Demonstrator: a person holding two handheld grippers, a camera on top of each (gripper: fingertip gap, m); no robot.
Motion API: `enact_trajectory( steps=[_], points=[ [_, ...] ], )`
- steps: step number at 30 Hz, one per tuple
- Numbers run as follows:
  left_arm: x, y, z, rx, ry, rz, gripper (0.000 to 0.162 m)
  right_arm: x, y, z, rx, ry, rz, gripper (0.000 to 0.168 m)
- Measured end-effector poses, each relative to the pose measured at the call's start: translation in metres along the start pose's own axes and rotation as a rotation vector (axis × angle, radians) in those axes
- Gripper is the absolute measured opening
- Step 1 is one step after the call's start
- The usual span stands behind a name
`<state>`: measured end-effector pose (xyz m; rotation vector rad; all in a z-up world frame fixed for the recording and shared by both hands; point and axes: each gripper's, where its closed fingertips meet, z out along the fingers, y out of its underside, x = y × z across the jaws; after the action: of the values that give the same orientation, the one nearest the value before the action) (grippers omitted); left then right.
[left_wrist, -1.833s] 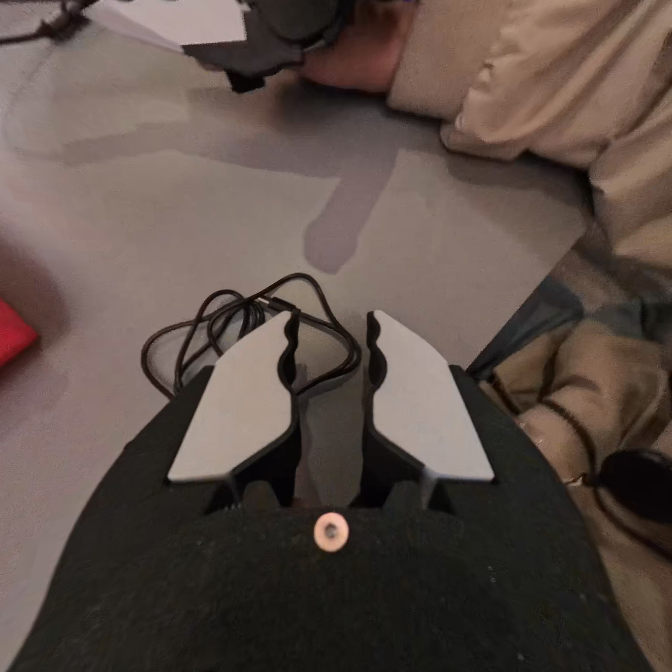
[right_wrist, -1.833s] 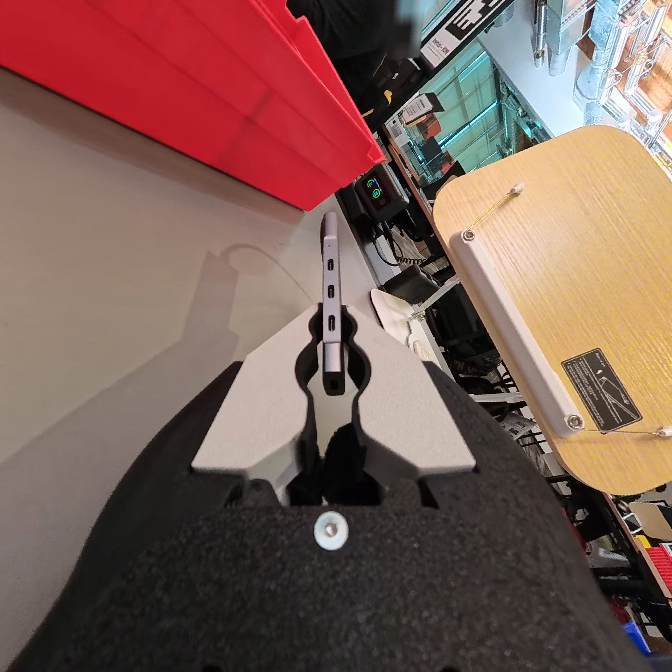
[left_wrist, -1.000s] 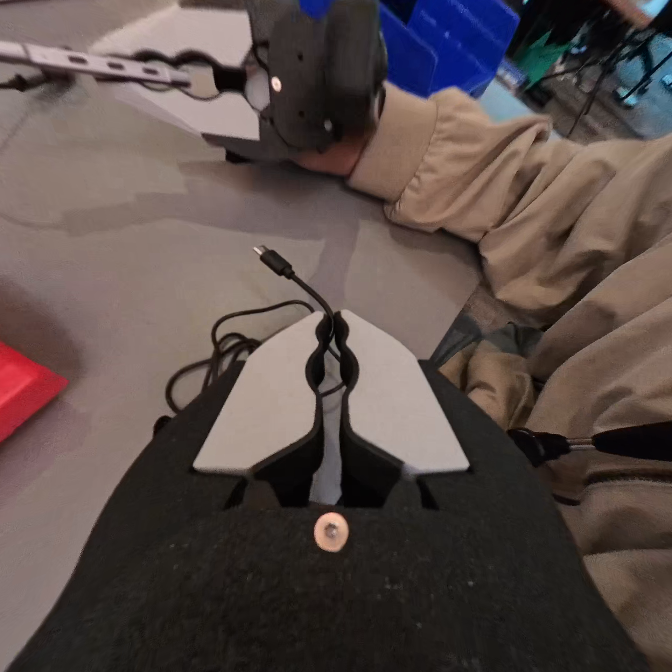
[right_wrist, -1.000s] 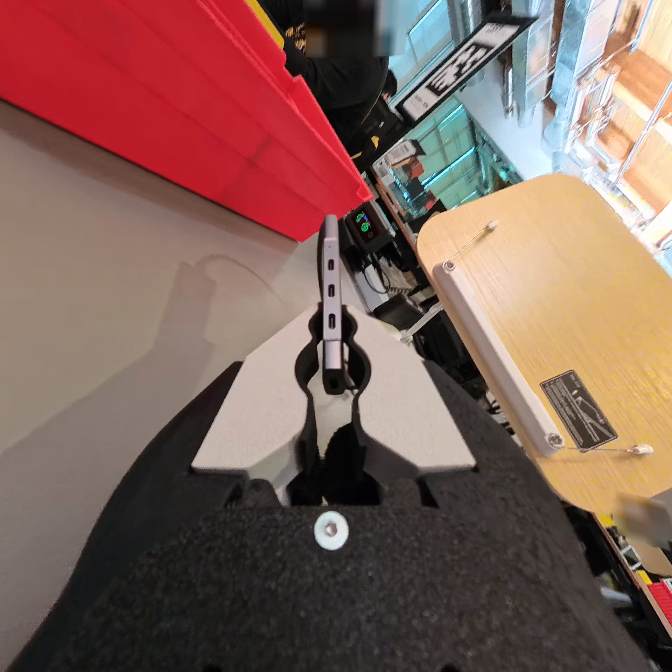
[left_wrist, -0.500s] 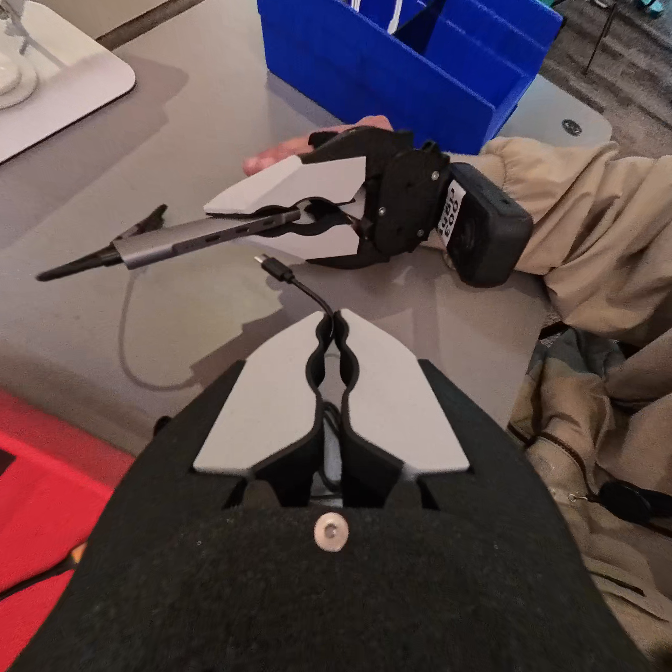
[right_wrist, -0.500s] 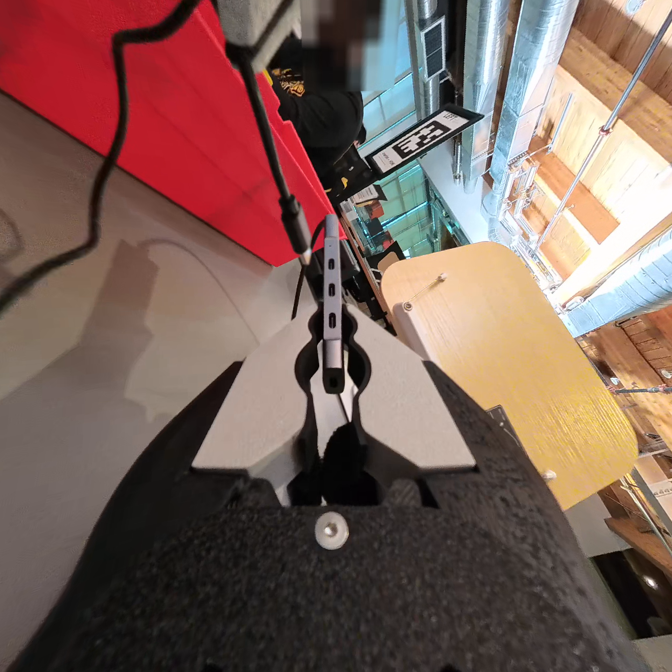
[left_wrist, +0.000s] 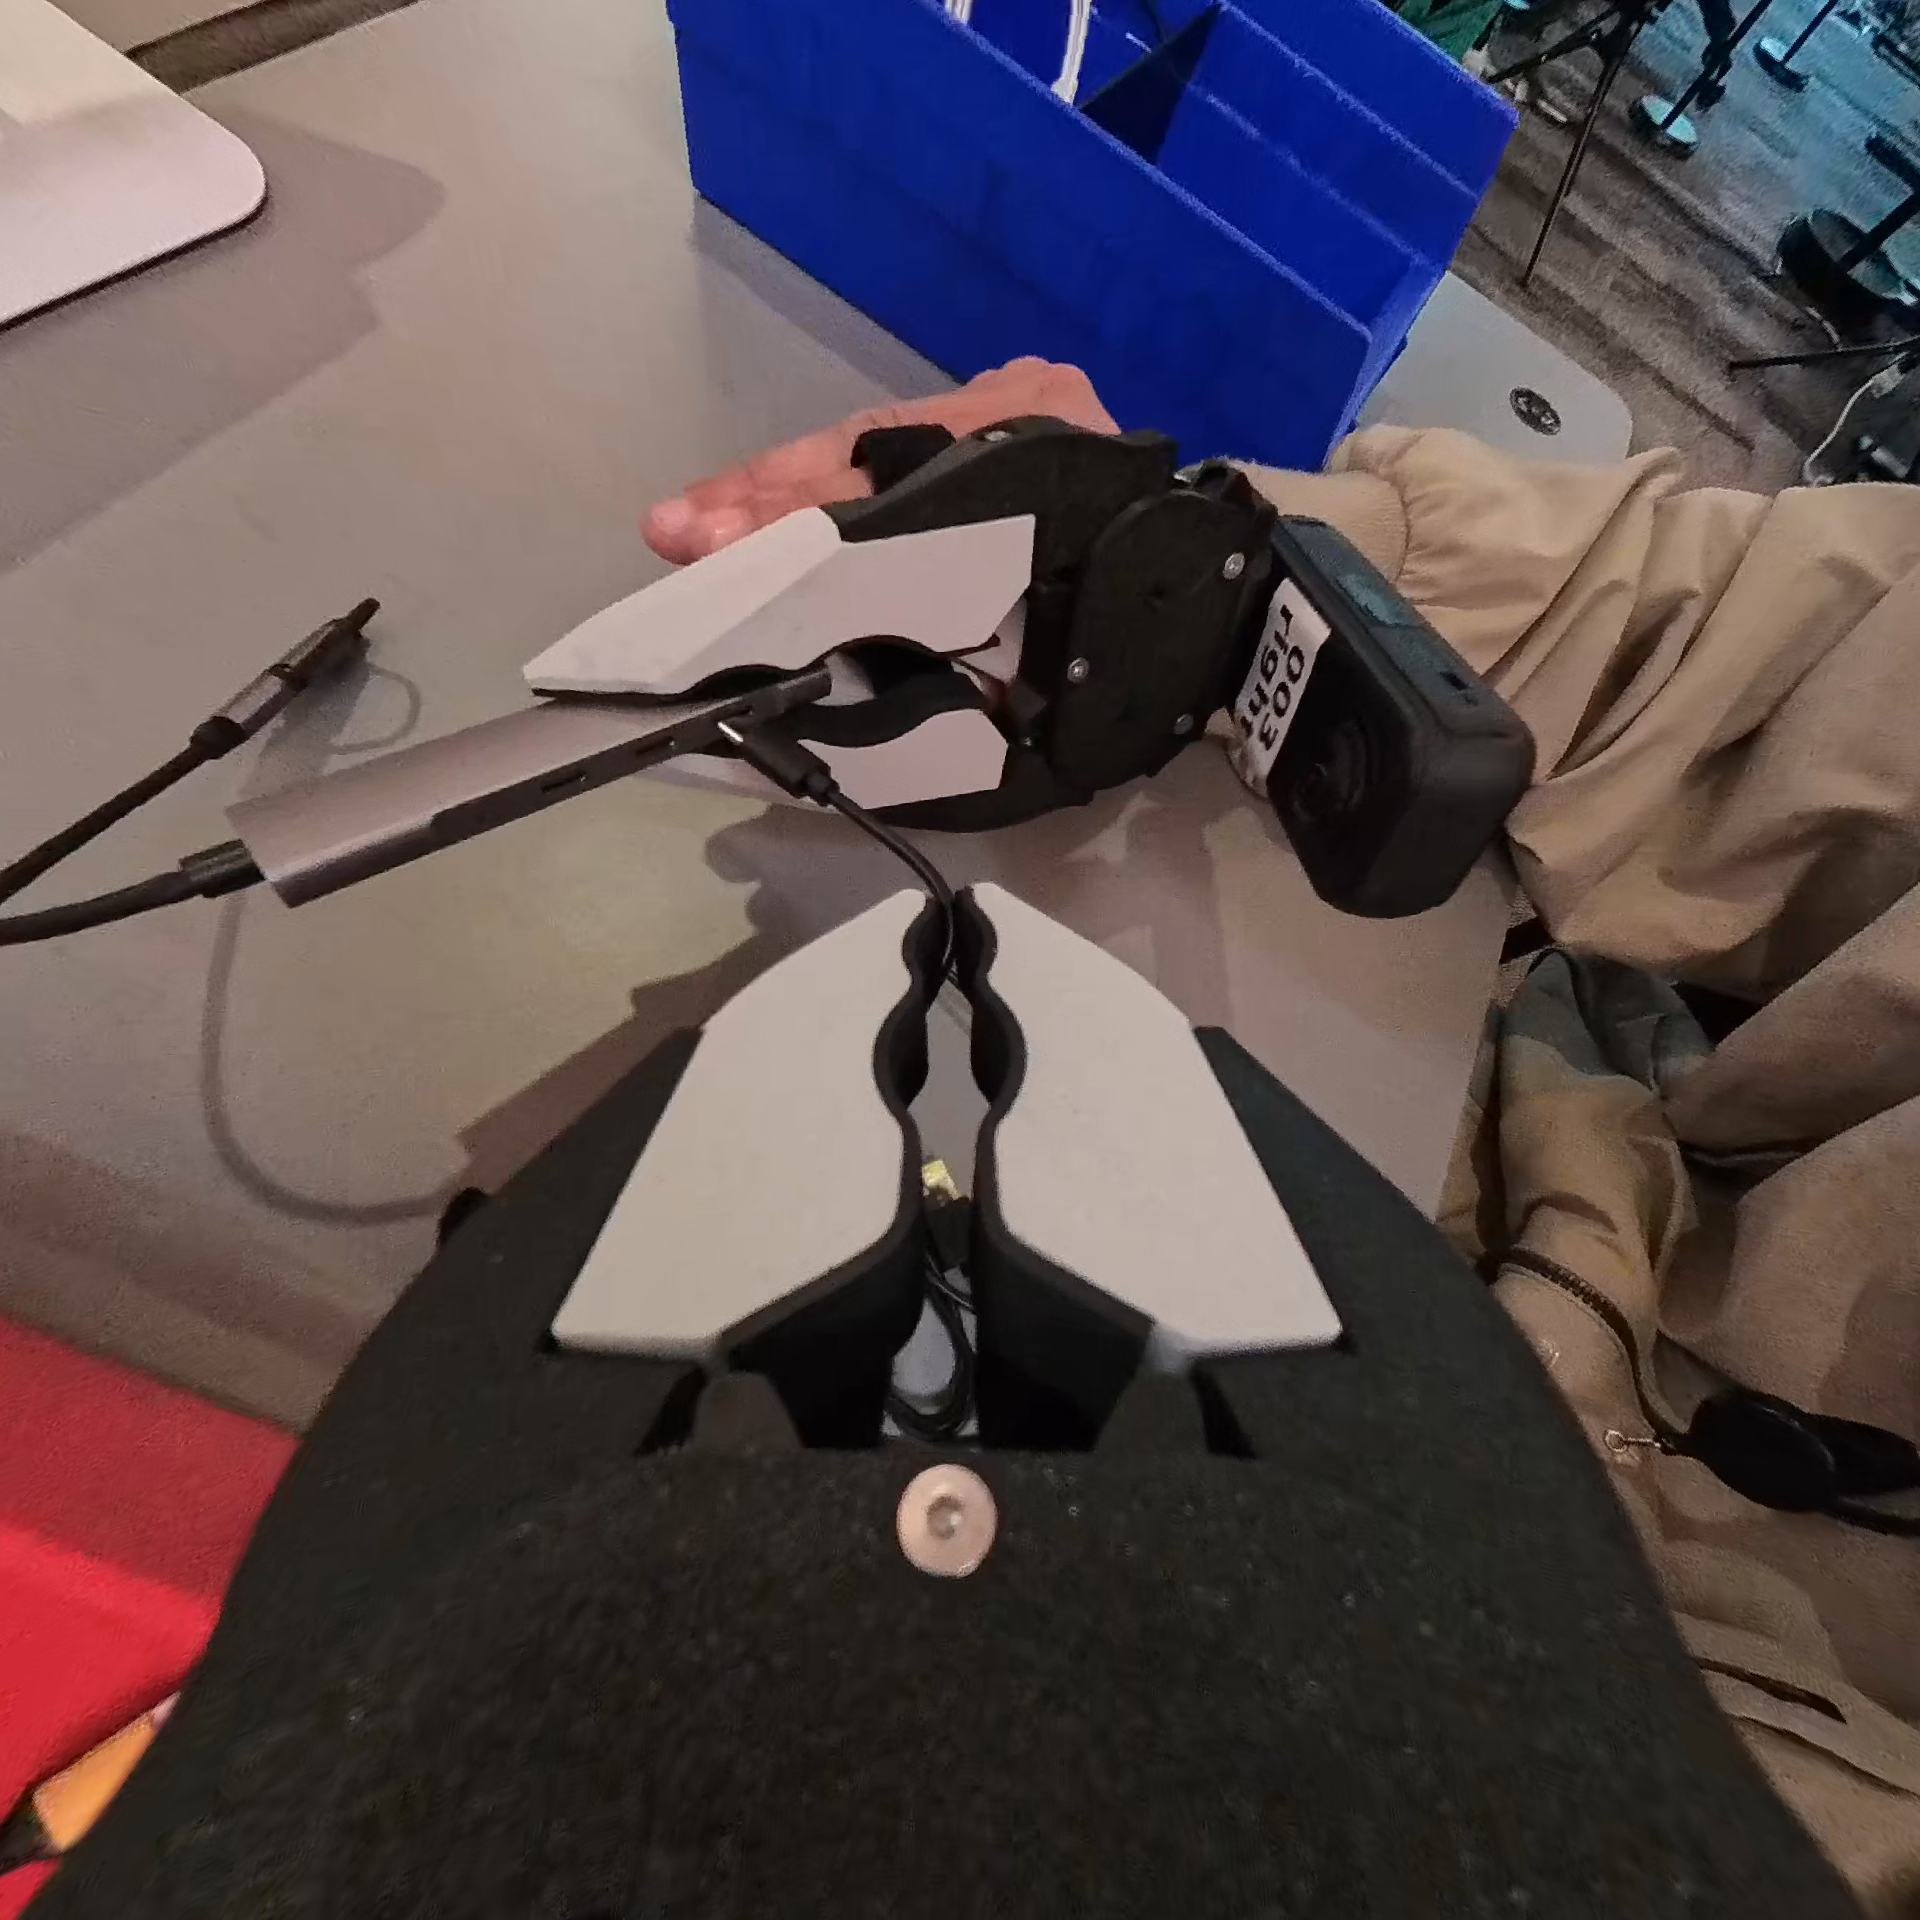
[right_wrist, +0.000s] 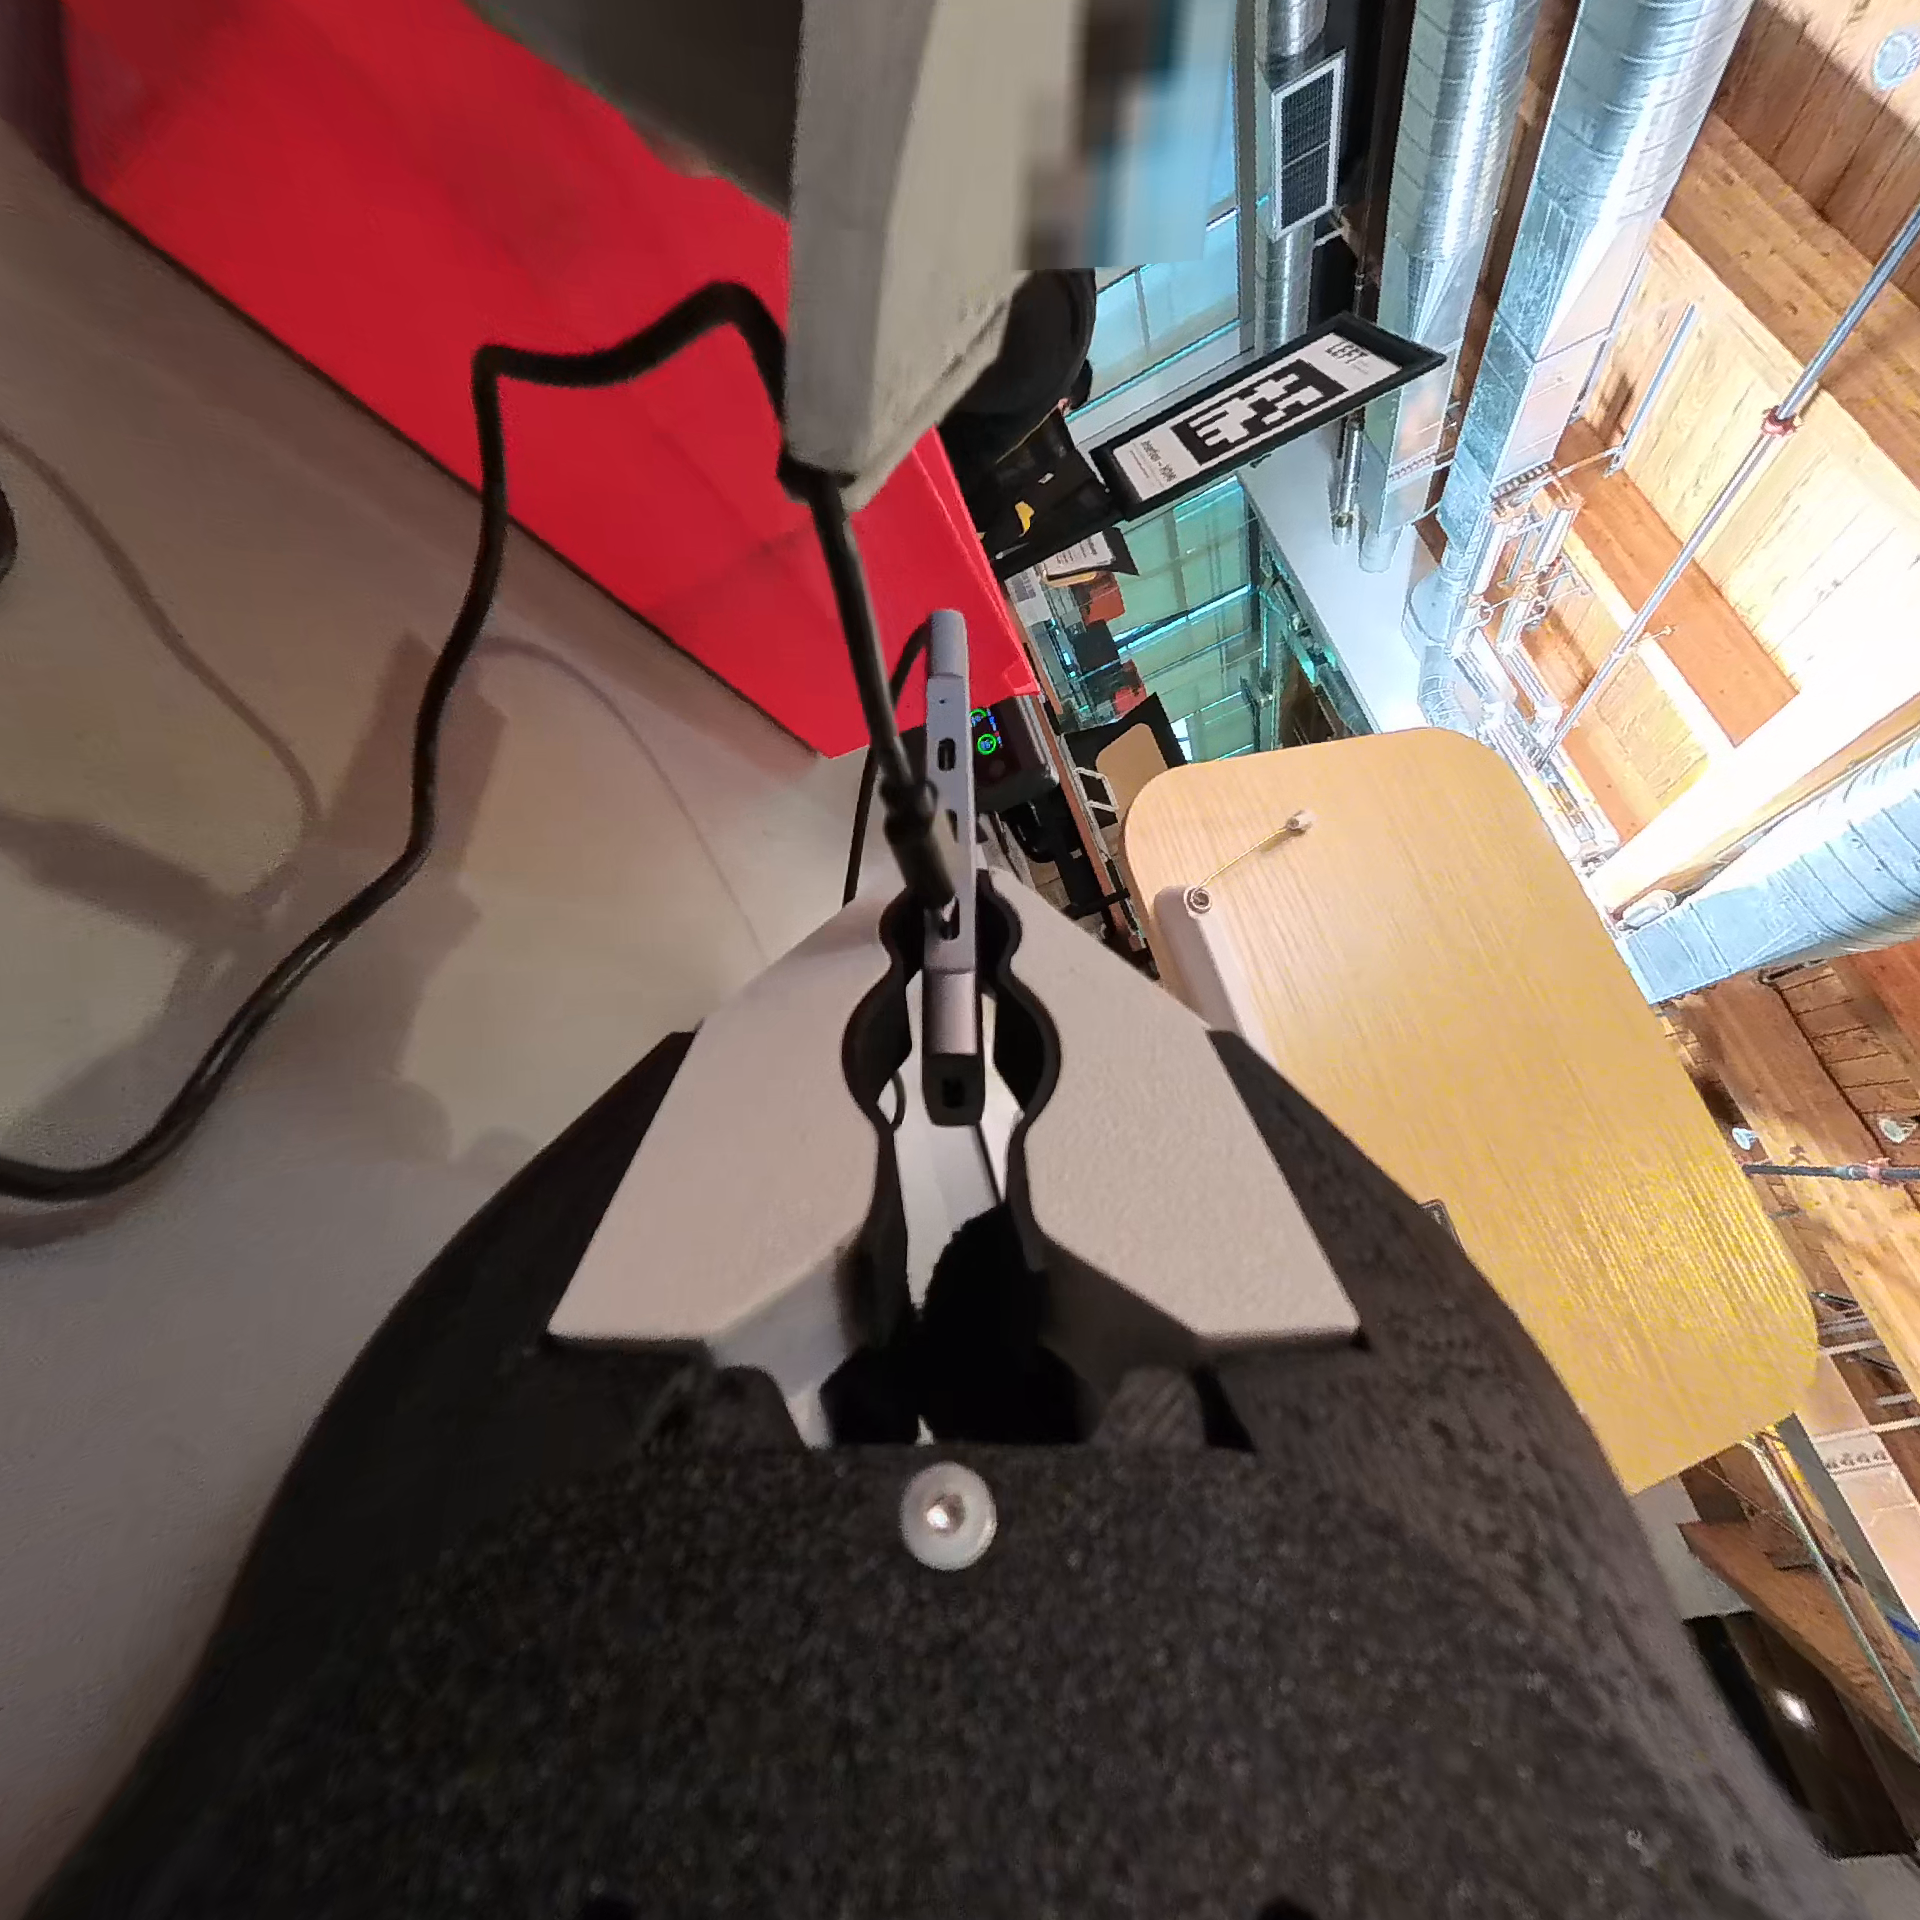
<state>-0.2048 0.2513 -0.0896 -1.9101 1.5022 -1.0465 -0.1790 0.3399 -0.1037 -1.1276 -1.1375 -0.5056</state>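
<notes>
My left gripper (left_wrist: 951, 914) is shut on a thin black cable (left_wrist: 894, 842) a short way behind its plug (left_wrist: 784, 767). The plug's metal tip meets the side of a grey hub (left_wrist: 468, 790), at the port nearest the right gripper's fingertips; I cannot tell whether it is in. The right gripper (left_wrist: 644, 717) lies on its side on the grey table. In the right wrist view my right gripper (right_wrist: 948, 914) is shut on the hub (right_wrist: 951, 997), with the plug (right_wrist: 920, 831) against it and the left gripper's finger (right_wrist: 894, 260) above. The rest of the cable (right_wrist: 447, 675) hangs down to the table.
A blue divided bin (left_wrist: 1091, 208) stands behind the right gripper. A red bin (right_wrist: 520, 312) is at my left. The hub's own cable and plug (left_wrist: 291, 675) lie on the table (left_wrist: 520, 364). A white pad (left_wrist: 104, 156) is far left. A beige sleeve (left_wrist: 1662, 675) fills the right.
My left gripper shut on the black cable, lifted it off the table and carried its plug up to the hub's side. The right gripper has kept hold of the hub throughout.
</notes>
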Motion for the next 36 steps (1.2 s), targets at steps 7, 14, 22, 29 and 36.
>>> enact_trajectory(
  steps=[7,14,22,29,36],
  points=[
    [0.001,-0.002,0.002,0.054,0.060,-0.048,0.002,-0.002,0.001,0.001,-0.006,-0.010,0.009,0.007],
    [-0.002,0.000,0.005,0.051,0.061,-0.072,0.002,-0.003,0.004,0.002,-0.017,-0.020,0.015,0.007],
    [-0.010,0.002,0.003,0.058,0.045,-0.127,0.002,-0.003,0.007,0.002,-0.027,-0.021,0.032,0.007],
    [-0.015,0.004,0.001,0.057,0.029,-0.139,0.002,-0.002,0.008,0.003,-0.032,-0.018,0.038,0.007],
    [-0.020,0.002,-0.003,0.066,0.015,-0.148,0.002,-0.002,0.009,0.003,-0.035,-0.017,0.036,0.007]
  ],
)
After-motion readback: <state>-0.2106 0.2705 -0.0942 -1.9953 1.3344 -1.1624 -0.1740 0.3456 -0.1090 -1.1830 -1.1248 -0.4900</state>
